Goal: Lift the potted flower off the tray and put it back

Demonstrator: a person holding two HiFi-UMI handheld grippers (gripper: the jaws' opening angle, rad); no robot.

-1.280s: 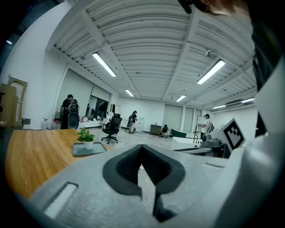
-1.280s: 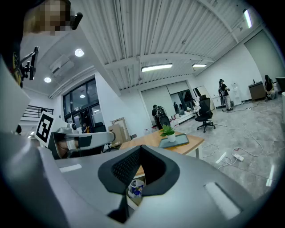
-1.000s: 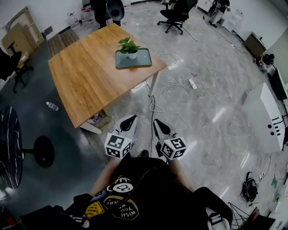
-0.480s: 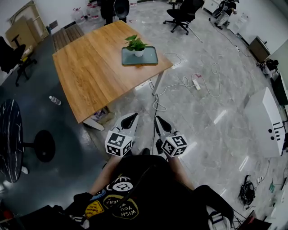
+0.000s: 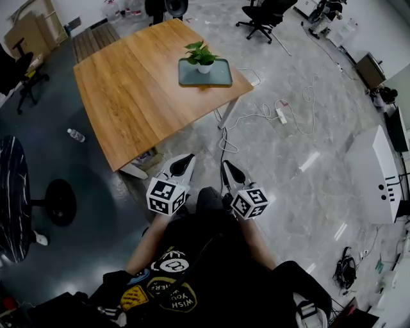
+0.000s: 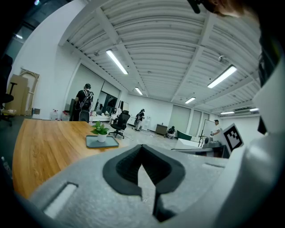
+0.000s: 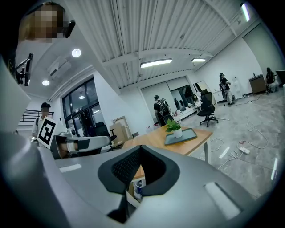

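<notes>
The potted flower (image 5: 202,56), green leaves in a small white pot, stands on a grey-green tray (image 5: 221,77) near the far right corner of the wooden table (image 5: 128,96). Both grippers hover over the floor, well short of the table and close to the person's body. My left gripper (image 5: 186,157) and right gripper (image 5: 226,164) sit side by side, pointing toward the table, both shut and empty. In the left gripper view the flower (image 6: 101,131) and tray (image 6: 109,143) show far beyond the shut left gripper (image 6: 141,149). The right gripper view shows the flower (image 7: 174,127) past the shut right gripper (image 7: 140,149).
Cables and a power strip (image 5: 282,116) lie on the floor right of the table. A box (image 5: 145,168) sits under the table's near corner, a water bottle (image 5: 75,134) to its left. Office chairs (image 5: 264,11) and people stand beyond; a round black table (image 5: 11,205) is at left.
The person has stepped toward the table, which sits a little closer and further right in the head view. Both grippers came forward with the body and stayed shut.
</notes>
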